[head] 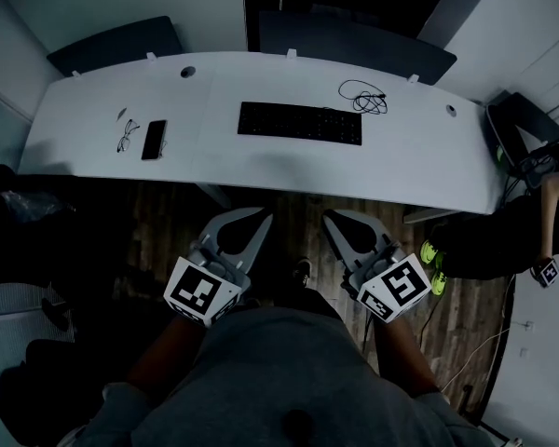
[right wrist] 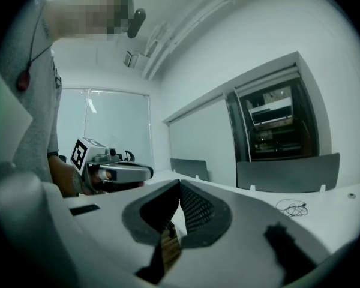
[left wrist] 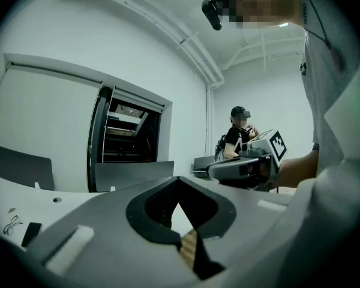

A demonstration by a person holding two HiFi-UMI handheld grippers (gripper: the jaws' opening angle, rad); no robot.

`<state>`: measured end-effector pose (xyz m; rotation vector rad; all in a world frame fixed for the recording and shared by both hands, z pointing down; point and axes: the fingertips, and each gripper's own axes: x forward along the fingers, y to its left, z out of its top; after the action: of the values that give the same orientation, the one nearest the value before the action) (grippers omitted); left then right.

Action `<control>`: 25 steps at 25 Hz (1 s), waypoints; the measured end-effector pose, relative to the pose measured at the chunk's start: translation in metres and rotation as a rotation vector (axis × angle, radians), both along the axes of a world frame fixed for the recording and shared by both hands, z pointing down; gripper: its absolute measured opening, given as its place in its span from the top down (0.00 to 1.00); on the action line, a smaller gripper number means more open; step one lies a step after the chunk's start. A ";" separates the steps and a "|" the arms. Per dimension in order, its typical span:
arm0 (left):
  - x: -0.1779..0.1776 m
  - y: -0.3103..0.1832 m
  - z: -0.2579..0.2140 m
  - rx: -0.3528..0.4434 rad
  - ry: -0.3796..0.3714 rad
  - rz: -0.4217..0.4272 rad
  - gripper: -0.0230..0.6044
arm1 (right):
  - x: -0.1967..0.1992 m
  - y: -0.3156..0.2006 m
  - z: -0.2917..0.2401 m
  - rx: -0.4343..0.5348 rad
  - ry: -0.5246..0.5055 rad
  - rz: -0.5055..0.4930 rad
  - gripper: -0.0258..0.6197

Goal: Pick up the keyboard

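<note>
A black keyboard [head: 300, 122] lies flat on the white desk [head: 261, 170], near its middle. Both grippers hang short of the desk's near edge, above the wooden floor, and point toward it. My left gripper [head: 259, 215] is shut with nothing between its jaws; its tips meet in the left gripper view [left wrist: 179, 179]. My right gripper [head: 332, 218] is shut and empty too, its tips closed in the right gripper view [right wrist: 179, 182]. The keyboard lies well ahead of both. Each gripper view shows the other gripper off to the side.
A black phone [head: 154, 139] and a pair of glasses [head: 128, 136] lie on the desk's left part. A coiled black cable [head: 365, 96] sits behind the keyboard's right end. Dark partition panels [head: 354, 43] stand behind the desk. Another person [head: 550, 208] sits at the right.
</note>
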<state>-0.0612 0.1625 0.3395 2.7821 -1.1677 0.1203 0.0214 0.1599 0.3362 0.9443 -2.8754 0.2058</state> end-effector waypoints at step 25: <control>0.041 -0.076 0.013 -0.005 -0.087 -0.114 0.95 | 0.059 -0.089 0.017 -0.037 -0.004 -0.047 0.94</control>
<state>-0.0204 0.0867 0.3524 2.7225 -1.3408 0.2350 0.0803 0.0708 0.3531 0.8707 -2.8835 0.2564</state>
